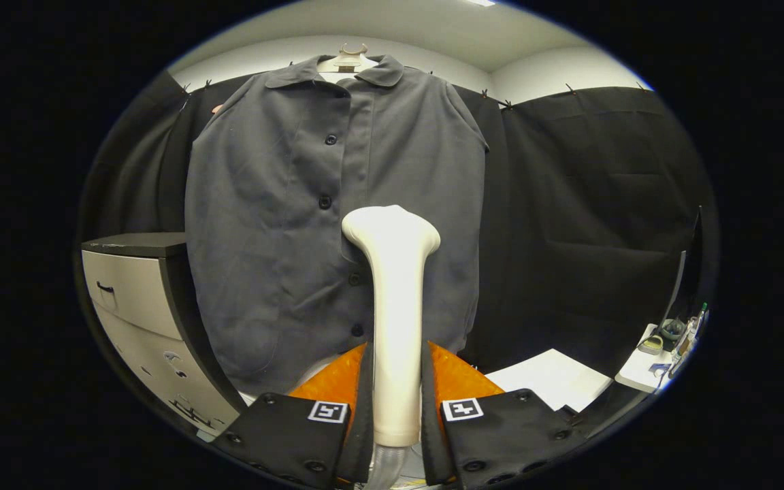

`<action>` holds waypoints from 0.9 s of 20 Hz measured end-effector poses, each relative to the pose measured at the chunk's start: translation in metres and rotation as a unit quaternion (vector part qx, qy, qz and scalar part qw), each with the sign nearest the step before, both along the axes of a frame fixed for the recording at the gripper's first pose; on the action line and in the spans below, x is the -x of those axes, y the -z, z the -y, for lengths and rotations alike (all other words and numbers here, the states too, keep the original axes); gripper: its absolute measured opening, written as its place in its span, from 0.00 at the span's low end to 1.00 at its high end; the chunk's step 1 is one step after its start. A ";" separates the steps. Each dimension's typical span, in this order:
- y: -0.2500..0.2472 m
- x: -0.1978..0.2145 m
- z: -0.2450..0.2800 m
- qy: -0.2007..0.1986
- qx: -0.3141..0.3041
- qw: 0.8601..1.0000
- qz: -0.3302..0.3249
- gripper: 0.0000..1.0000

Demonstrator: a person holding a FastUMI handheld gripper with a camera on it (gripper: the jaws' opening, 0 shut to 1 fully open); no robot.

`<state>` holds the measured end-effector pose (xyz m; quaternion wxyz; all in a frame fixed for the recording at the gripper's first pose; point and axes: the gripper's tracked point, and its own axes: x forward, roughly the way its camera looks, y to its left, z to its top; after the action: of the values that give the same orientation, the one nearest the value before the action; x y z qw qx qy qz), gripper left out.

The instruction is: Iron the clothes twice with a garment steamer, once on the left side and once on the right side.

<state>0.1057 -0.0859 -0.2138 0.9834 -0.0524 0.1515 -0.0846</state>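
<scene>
Both my fingers [366, 381] press the white steamer [395, 306] handle w/ gripper [397, 371] clamped on it, upright. Steamer head sits just ahead, in front of grey shirt [297, 224] on hanger [351, 58], near button row, right of drawer cabinet [137, 299].

Camera rides tool [396, 398], faces forward along fingers toward hanging shirt [310, 224], near, roughly level.

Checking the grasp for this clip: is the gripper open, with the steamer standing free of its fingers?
No. The gripper is shut on the white steamer, both fingers pressing its handle, head toward the grey shirt.
</scene>
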 end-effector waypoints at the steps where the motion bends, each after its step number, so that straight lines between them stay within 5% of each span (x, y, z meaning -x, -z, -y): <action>1: 0.003 0.001 0.000 0.001 -0.001 1.000 -0.003 0.37; 18: 0.062 0.025 0.010 0.013 -0.005 0.999 -0.050 0.37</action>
<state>0.0807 -0.0964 -0.2758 0.9737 -0.0500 0.2016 -0.0938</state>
